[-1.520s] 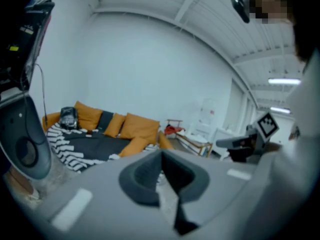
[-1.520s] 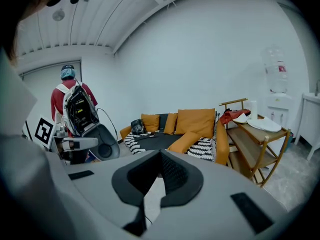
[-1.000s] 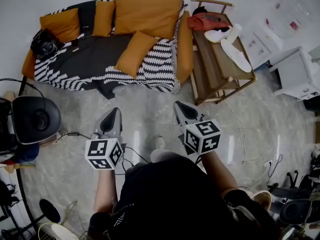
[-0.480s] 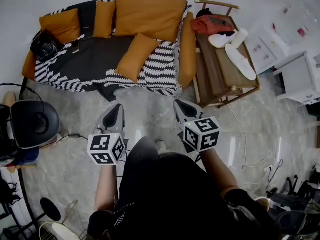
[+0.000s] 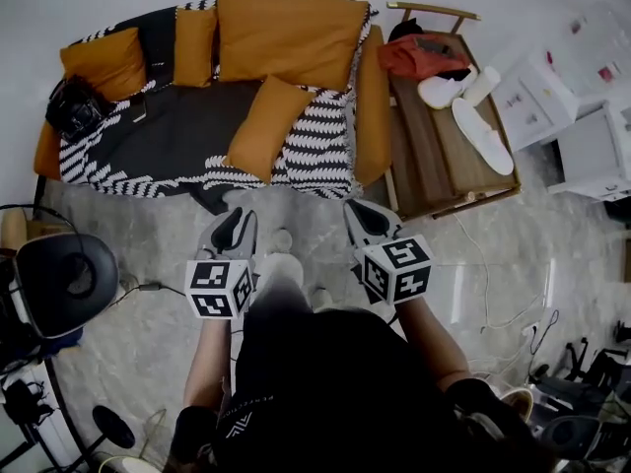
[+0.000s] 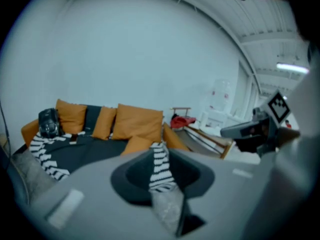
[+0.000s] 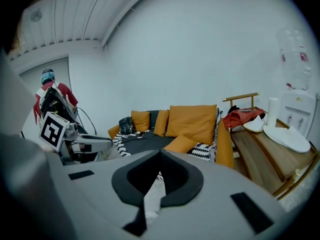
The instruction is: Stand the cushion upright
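A small orange cushion (image 5: 264, 126) lies slanted on the black seat of the striped sofa (image 5: 315, 151), its top leaning toward the big orange back cushion (image 5: 291, 33). It also shows in the left gripper view as the cushion (image 6: 136, 145) and in the right gripper view as the cushion (image 7: 181, 144). My left gripper (image 5: 240, 217) hangs over the floor short of the sofa's front edge. Its jaws are opening, a narrow gap shows and nothing is between them (image 6: 160, 149). My right gripper (image 5: 358, 209) is level with it to the right, its tips together and empty (image 7: 160, 154).
A wooden rack (image 5: 434, 156) with a red cloth (image 5: 424, 52) and white slippers (image 5: 481, 131) stands right of the sofa. A black bag (image 5: 69, 106) sits on the sofa's left end. A black round seat (image 5: 64, 279) and cables (image 5: 148, 286) are at the left; white cabinets (image 5: 592, 146) at the right.
Both grippers have moved forward toward the sofa, which now sits closer in the head view. The left jaws have parted slightly.
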